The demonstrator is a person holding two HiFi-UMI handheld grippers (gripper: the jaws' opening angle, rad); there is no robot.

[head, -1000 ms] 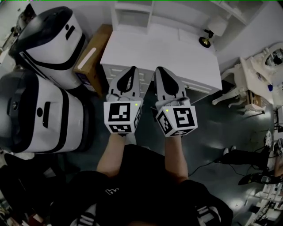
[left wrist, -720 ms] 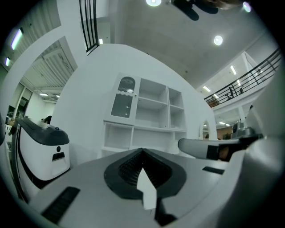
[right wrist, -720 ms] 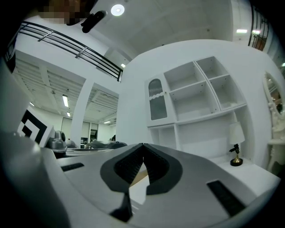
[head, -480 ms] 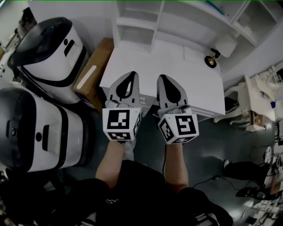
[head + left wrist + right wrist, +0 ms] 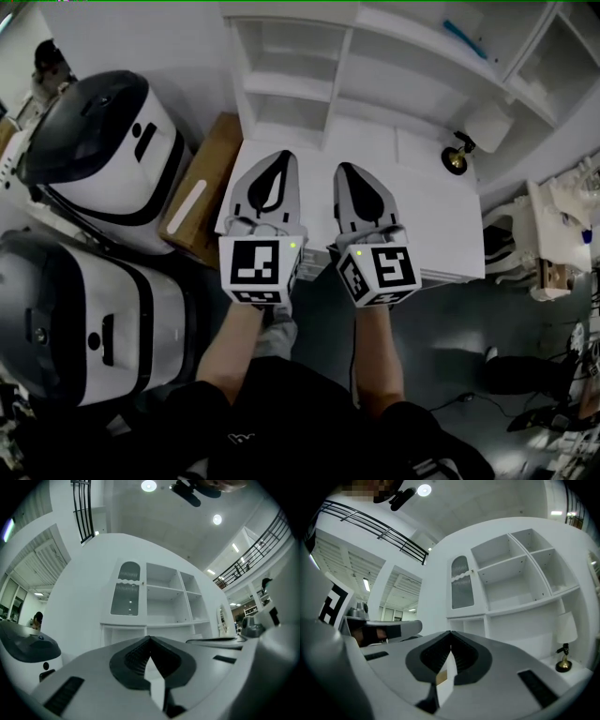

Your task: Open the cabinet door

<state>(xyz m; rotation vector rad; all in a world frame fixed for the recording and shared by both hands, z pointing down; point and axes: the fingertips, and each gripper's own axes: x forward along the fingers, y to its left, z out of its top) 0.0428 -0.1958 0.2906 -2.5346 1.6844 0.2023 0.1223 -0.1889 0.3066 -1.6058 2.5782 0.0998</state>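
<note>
The white cabinet stands on the back of a white desk, mostly as open shelves. Its small closed door has an arched ribbed pane and sits at the upper left; the right gripper view also shows the door. My left gripper and right gripper hover side by side over the desk's front left part, pointing at the cabinet and well short of it. The left gripper has its jaws together with nothing between them. The right gripper is shut and empty too.
Two large white-and-black machines stand on the floor at the left. A cardboard box leans between them and the desk. A small lamp sits on the desk's right end. White furniture stands at the right.
Both grippers have moved forward together over the desk toward the cabinet, and the shelves fill more of the head view. Both stay shut.
</note>
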